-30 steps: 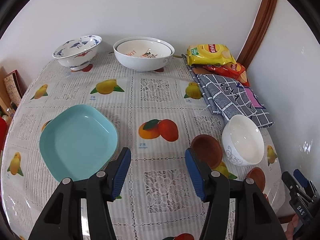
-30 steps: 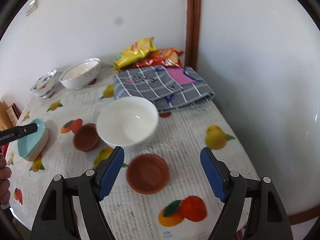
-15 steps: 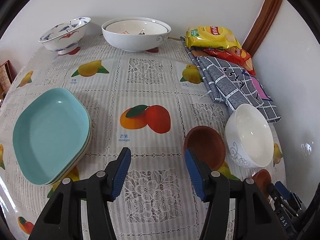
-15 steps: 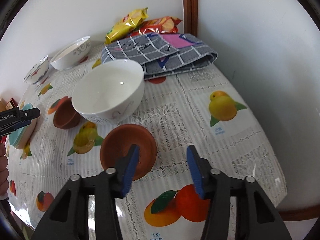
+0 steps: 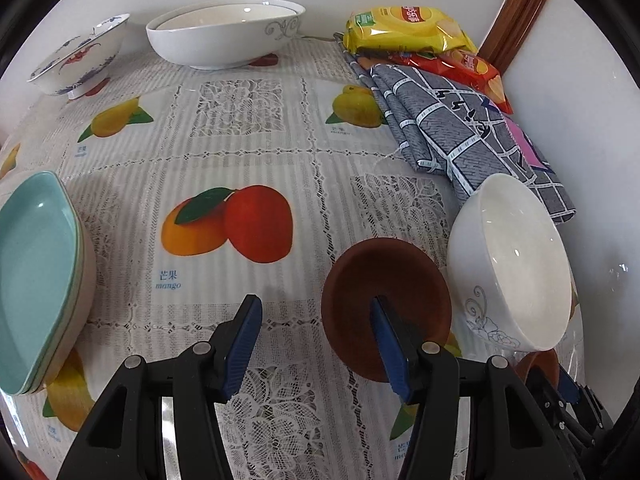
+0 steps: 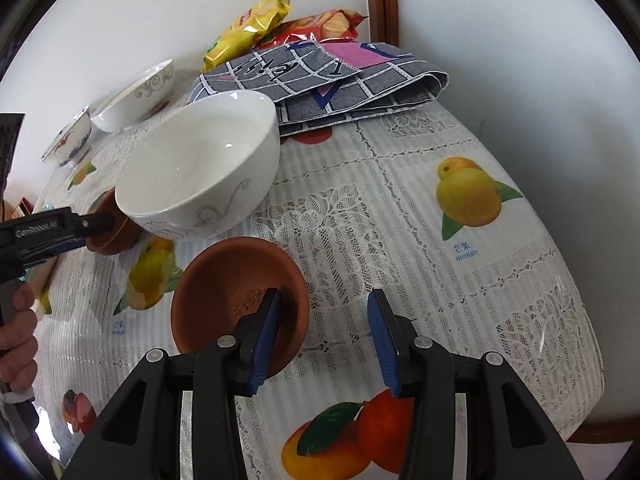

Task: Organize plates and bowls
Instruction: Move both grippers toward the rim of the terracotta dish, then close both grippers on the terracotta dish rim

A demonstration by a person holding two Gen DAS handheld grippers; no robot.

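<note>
My left gripper is open low over the table; its right finger lies inside a small brown dish, its left finger outside the rim. My right gripper is open; its left finger sits inside a second brown dish, its right finger outside over the tablecloth. A white bowl stands between the two dishes, also in the right wrist view. Stacked teal plates lie at the left. A large white bowl and a blue-patterned bowl stand at the back.
A folded grey checked cloth and snack bags lie at the back right by the wall. The fruit-print tablecloth covers a round table whose edge drops off close on the right. The left gripper shows in the right wrist view.
Both grippers have come down and forward. The left one's right finger now reaches into its brown dish. The right one has dropped lower at its own dish, jaws still apart.
</note>
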